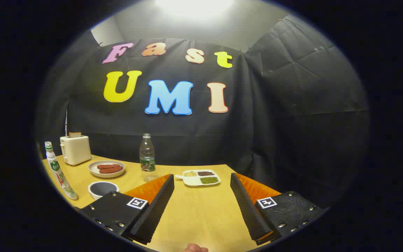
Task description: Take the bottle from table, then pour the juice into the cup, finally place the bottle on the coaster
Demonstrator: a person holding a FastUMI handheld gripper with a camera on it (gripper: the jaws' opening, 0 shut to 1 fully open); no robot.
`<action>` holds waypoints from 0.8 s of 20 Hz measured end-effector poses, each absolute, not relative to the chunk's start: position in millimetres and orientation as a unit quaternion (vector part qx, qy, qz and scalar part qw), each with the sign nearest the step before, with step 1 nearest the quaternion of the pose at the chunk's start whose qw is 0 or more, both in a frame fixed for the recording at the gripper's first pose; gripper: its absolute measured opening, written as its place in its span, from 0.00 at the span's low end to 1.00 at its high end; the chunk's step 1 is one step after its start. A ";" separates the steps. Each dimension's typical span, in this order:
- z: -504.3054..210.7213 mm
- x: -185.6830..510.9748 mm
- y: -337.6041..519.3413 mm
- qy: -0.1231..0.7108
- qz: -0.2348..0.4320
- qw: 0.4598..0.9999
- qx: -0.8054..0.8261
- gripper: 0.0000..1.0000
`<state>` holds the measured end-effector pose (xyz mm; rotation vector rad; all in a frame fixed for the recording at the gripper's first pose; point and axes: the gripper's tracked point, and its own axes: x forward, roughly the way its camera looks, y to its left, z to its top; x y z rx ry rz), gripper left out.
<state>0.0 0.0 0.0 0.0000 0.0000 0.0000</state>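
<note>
Gripper (201, 196) at bottom centre of frame, fingers spread wide apart, nothing between them but bare table (194, 217). A bit of the person's hand (195, 248) shows at the very bottom edge, below the fingers.

Task items:
- Clear bottle (147, 155): upright, centre-left of frame, beyond the left finger's tip, toward the far edge of the table. Cap on, dark label band low on the body. Looks mostly clear; can't tell the liquid level.
- Cup: can't pick one out for sure. Closest candidate is a small white bowl (100, 189) at lower left, just beside the left finger's mount, dark inside. Can't tell whether that's liquid or a dark lining.
- Coaster: can't identify it.

Other containers:
- Divided white tray (198, 178), just past the fingertips, between them and slightly left of centre. Three compartments: pale grains left, dark reddish-brown ones top right, green ones bottom right.
- Round plate (106, 168), left of the clear bottle, holds reddish sausage-like pieces.
- Toaster (75, 149), far left at the back, a slice of toast sticking out of the top.
- White bottle (60, 171) with green and red print, far left edge, leaning in the view; contents not visible.
</note>
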 end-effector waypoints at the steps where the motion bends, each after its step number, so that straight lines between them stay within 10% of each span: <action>1: 5.8 -11.9 12.3 -0.008 0.002 1.000 0.003 0.98; 16: 26.1 -102.7 198.8 -0.030 0.125 0.992 -0.005 0.98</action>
